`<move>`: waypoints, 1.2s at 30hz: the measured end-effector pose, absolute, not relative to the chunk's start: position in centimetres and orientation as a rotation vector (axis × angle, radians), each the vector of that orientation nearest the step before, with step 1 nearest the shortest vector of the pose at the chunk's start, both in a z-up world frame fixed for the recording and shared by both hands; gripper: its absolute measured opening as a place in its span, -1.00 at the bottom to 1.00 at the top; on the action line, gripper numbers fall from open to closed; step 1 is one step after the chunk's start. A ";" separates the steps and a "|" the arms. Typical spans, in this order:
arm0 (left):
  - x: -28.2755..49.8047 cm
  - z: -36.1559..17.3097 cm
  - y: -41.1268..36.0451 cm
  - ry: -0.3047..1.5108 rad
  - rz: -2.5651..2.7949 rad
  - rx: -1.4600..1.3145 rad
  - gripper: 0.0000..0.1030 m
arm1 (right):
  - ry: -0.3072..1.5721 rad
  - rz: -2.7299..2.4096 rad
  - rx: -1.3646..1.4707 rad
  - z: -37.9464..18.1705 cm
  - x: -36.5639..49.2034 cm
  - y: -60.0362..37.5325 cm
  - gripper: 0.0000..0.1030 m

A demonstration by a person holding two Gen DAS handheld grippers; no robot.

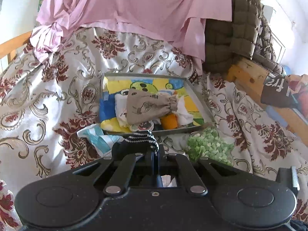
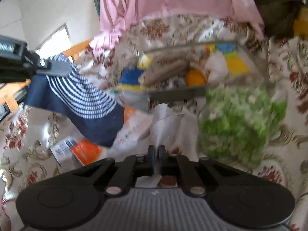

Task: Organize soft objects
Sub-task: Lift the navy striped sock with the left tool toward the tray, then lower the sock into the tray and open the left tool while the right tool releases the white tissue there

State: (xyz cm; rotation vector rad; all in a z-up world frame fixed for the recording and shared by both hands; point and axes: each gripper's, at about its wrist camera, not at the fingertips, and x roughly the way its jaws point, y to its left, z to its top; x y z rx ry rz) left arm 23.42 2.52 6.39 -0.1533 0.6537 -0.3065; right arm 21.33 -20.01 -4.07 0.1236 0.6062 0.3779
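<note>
My left gripper [image 1: 155, 150] is shut on a navy sock with white stripes [image 1: 143, 136] and holds it above the bedspread, just in front of the grey tray [image 1: 200, 98]. The right wrist view shows the sock [image 2: 80, 100] hanging from the left gripper [image 2: 55, 68]. The tray holds a tan drawstring pouch [image 1: 148, 105], an orange piece [image 1: 169, 121] and white cloths on a colourful cartoon cloth [image 1: 111, 88]. My right gripper [image 2: 156, 150] is shut on the edge of a clear plastic bag [image 2: 167, 123]. The right view is blurred.
A clear bag of green pieces [image 1: 209, 146] lies right of the tray, also in the right view [image 2: 238, 123]. A packet with orange print [image 2: 84, 150] lies under the sock. A pink sheet [image 1: 134, 5], an olive quilted jacket [image 1: 236, 28] and a wooden bed frame [image 1: 248, 75] stand behind.
</note>
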 end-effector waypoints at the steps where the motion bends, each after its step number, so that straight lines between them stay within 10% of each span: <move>1: 23.2 6.7 2.5 0.646 -0.307 -0.152 -0.95 | 0.586 0.377 0.129 -3.5 21.0 -20.2 -0.92; 18: 26.2 11.7 -0.1 0.519 -0.345 -0.144 -0.95 | 0.322 0.367 0.119 7.3 23.1 -23.3 -0.92; 36: 45.9 6.7 -6.0 0.441 -0.409 -0.322 -0.94 | 0.484 0.275 0.030 6.2 44.1 -28.1 -0.92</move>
